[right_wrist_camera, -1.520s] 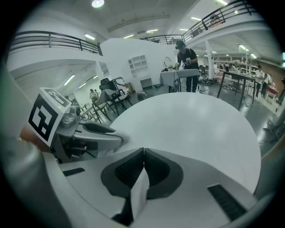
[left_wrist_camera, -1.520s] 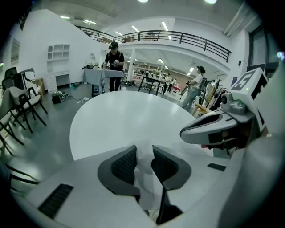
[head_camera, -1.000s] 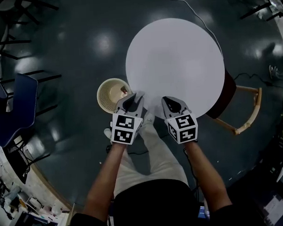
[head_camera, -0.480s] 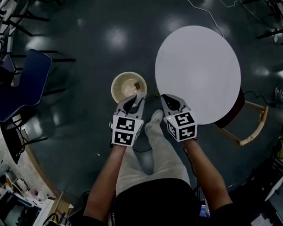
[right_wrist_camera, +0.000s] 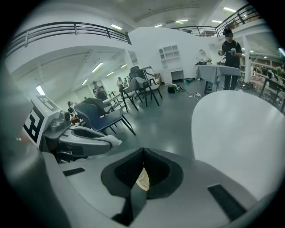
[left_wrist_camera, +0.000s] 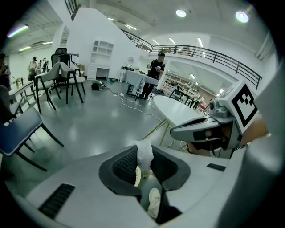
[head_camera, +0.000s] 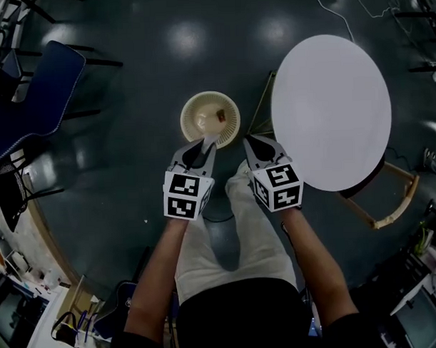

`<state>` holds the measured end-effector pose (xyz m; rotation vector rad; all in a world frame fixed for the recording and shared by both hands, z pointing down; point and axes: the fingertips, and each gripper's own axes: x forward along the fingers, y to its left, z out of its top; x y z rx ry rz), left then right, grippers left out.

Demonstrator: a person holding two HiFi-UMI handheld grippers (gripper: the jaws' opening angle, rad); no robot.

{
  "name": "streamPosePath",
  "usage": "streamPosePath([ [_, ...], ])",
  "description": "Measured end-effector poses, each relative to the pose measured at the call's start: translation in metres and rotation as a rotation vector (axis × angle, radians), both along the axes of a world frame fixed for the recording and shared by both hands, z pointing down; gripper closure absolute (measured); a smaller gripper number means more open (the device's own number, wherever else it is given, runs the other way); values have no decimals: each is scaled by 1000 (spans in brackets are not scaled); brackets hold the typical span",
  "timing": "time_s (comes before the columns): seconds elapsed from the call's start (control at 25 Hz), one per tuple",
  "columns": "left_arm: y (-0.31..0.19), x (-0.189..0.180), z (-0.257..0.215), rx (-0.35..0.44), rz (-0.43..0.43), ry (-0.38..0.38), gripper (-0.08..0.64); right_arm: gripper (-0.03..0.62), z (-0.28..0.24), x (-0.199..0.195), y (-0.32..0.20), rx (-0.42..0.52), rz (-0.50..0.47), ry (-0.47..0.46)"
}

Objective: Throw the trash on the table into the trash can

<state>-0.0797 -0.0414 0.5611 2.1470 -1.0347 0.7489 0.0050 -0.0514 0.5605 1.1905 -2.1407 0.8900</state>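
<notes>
A crumpled white tissue (left_wrist_camera: 144, 154) is pinched between the jaws of my left gripper (left_wrist_camera: 143, 164). In the head view that gripper (head_camera: 205, 144) hovers at the near rim of the cream round trash can (head_camera: 210, 118), which stands on the floor with a small brown scrap (head_camera: 220, 115) inside. The tissue (right_wrist_camera: 114, 141) also shows at the left gripper's tip in the right gripper view. My right gripper (head_camera: 247, 141) is beside it, between the can and the white round table (head_camera: 331, 109). Its jaws (right_wrist_camera: 143, 161) are shut with nothing in them.
A blue chair (head_camera: 31, 99) stands at the far left. A wooden chair (head_camera: 392, 193) is tucked under the table's right side. The person's legs and a shoe (head_camera: 241, 169) are just behind the grippers. A person (left_wrist_camera: 156, 71) stands by desks in the background.
Both grippers have moved left from the table's edge to the trash can, which now lies straight ahead of them. The left gripper still holds the tissue.
</notes>
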Motion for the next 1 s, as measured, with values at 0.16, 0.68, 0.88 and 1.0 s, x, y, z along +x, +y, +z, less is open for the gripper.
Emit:
streamPosePath([
  [0.16, 2, -19, 21, -7, -21, 12, 472, 574, 22, -18, 0, -11, 10, -2],
  [0.68, 8, -33, 101, 13, -5, -14, 472, 574, 95, -43, -2, -28, 23, 7],
  [0.88, 2, -43, 135, 8, -32, -14, 472, 574, 129, -47, -1, -42, 26, 22],
  [1.0, 2, -50, 153, -12, -56, -16, 472, 574, 146, -52, 1, -55, 16, 20],
])
